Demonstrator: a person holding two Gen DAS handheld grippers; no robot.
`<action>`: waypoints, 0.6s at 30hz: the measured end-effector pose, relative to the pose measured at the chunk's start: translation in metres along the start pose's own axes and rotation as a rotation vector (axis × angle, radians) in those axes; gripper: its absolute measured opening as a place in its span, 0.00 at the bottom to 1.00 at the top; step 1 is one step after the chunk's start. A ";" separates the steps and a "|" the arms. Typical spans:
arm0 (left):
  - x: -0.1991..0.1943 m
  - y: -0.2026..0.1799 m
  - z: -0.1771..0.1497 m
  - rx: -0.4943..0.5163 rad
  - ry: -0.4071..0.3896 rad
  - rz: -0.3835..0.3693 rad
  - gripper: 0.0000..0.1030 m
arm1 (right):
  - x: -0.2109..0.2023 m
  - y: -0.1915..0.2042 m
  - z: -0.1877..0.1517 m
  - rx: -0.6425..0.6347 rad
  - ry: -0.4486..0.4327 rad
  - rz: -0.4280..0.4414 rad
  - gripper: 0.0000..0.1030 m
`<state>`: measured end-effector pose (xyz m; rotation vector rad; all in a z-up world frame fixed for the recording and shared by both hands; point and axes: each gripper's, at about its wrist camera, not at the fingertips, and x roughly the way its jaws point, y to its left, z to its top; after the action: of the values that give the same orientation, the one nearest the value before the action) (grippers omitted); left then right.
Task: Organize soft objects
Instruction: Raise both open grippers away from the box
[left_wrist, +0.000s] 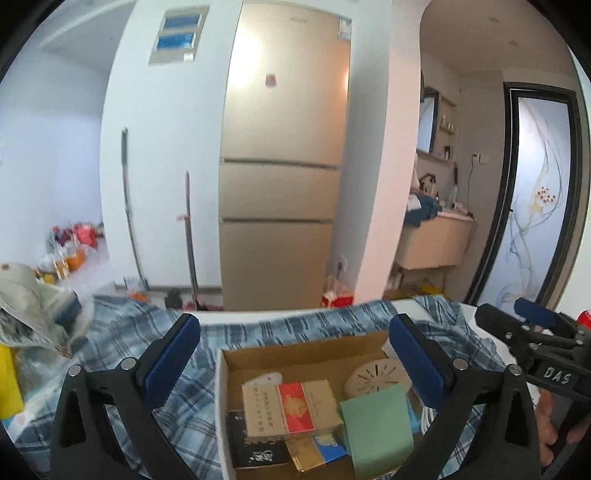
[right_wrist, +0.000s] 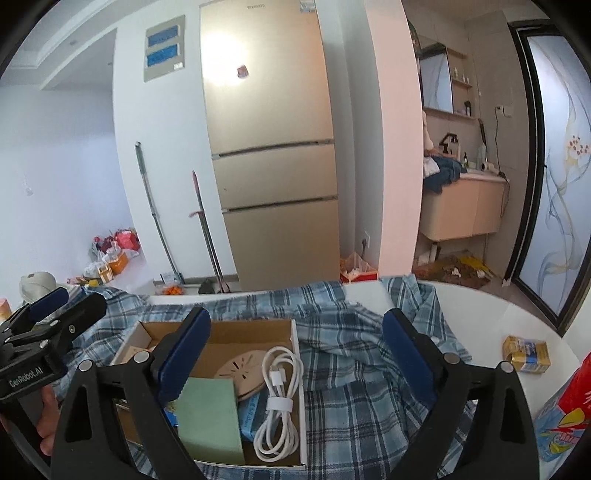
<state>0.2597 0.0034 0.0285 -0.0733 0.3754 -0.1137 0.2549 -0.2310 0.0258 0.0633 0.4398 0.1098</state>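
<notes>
Plaid cotton, blue and white: that's the shirt (right_wrist: 354, 376) sprawled over the white table (right_wrist: 476, 317), and honestly it's the only soft thing here worth grabbing. It runs under and past both pairs of fingers, with a cardboard box (right_wrist: 255, 334) of odds and ends (white cable (right_wrist: 279, 398), green card (right_wrist: 212, 421), cigarette packs (left_wrist: 291, 406)) sitting right on top of it.

Left gripper (left_wrist: 295, 358) has its jaws spread wide, nothing in them, hanging over the box. Right gripper (right_wrist: 295, 354) is the same deal: wide apart, empty, the bunched-up cloth lying between and below its fingers.

My guess is the shirt is light, floppy and not slippery, so it'll sag and drag. I'd pinch a raised fold just ahead of the right fingers, or the collar end beyond them. That box weighs the fabric down though, so it probably needs shifting first or everything slides.
</notes>
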 end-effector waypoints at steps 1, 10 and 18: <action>-0.006 -0.003 0.003 0.021 -0.014 0.007 1.00 | -0.006 0.003 0.003 -0.010 -0.023 -0.003 0.94; -0.081 -0.017 0.023 0.095 -0.187 0.029 1.00 | -0.075 0.021 0.022 -0.081 -0.222 0.007 0.99; -0.163 -0.019 0.026 0.096 -0.328 0.030 1.00 | -0.128 0.026 0.027 -0.066 -0.277 0.040 1.00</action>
<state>0.1166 0.0058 0.1137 0.0093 0.0430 -0.0883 0.1488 -0.2217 0.1060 0.0222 0.1580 0.1524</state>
